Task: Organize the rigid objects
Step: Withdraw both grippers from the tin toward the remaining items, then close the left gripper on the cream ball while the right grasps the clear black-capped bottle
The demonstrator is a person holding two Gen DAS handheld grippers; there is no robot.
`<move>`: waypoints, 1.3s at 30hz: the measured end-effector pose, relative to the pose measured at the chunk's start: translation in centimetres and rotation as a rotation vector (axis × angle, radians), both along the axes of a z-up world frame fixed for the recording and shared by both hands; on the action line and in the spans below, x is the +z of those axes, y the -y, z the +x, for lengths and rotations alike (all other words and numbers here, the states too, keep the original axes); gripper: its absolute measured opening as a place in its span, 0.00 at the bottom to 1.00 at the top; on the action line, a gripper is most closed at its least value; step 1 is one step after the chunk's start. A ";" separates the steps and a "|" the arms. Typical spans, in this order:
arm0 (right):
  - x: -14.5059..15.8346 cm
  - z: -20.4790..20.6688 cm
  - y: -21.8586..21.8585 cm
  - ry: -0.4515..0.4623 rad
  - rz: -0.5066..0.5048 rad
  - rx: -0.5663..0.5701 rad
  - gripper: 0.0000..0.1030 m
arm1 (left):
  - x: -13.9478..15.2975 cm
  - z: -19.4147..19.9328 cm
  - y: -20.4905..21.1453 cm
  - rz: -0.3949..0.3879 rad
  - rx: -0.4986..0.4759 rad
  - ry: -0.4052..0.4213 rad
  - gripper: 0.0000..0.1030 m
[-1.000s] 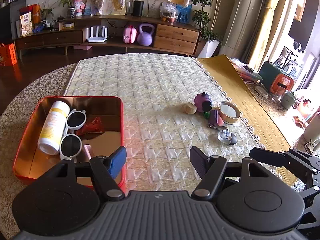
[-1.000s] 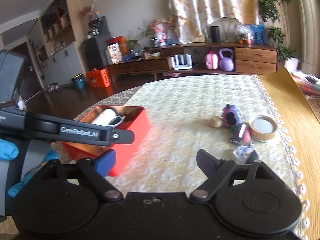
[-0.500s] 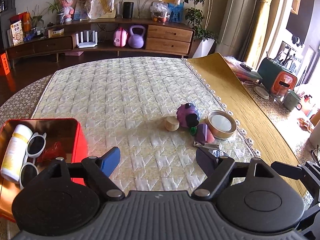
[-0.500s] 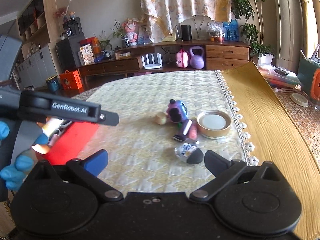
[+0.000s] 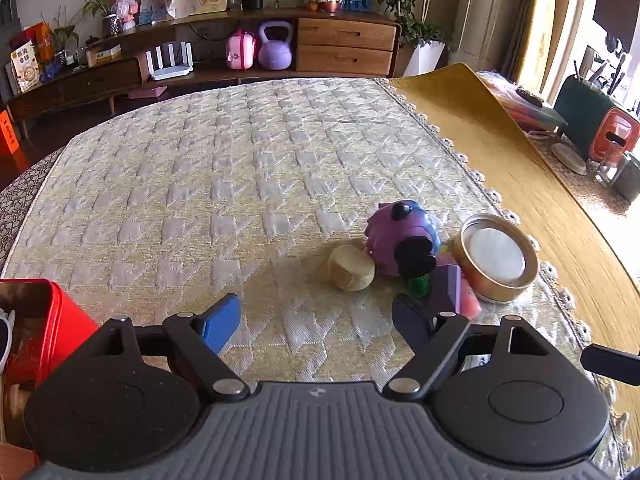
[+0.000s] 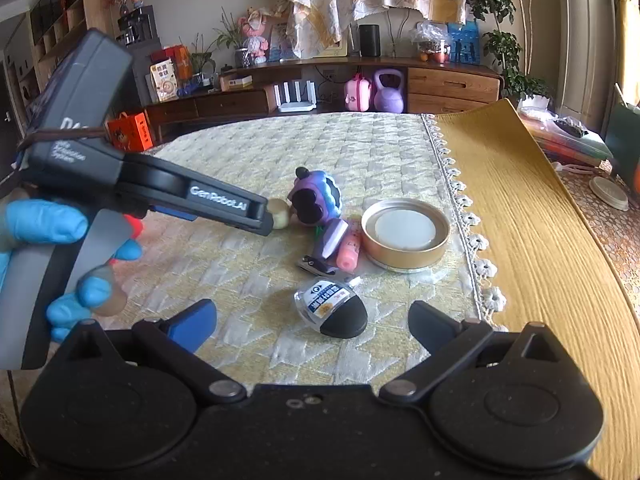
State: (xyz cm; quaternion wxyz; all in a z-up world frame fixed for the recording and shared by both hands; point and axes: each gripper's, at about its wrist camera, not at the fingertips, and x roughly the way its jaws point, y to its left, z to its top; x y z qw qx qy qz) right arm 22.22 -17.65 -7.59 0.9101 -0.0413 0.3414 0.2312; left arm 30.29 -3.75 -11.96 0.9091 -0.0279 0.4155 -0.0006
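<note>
Our right gripper (image 6: 312, 322) jaws are spread wide, the little bottle (image 6: 332, 310) just ahead between them, maybe untouched. Our left gripper (image 5: 316, 316), also open, faces the round block (image 5: 351, 267).

Lid (image 6: 405, 233) right of toy (image 6: 316, 198)

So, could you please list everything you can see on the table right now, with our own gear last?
red tin: one, red, table's left edge, partly out of frame
round block: one, cream, left of the purple toy
purple toy: one, purple and black, mid-pile
gold lid: one, gold rim, right of the pile
pink tube: one, pink, beside the lid
black-capped bottle: one, clear and black, nearest
left hand-held gripper: open, empty
right hand-held gripper: open, empty
gloved hand: blue, holding the left one
</note>
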 end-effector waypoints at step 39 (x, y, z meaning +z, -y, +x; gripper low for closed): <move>-2.0 0.5 -1.1 0.023 -0.056 -0.022 0.45 | -2.0 3.1 1.7 -0.011 -0.074 0.053 0.28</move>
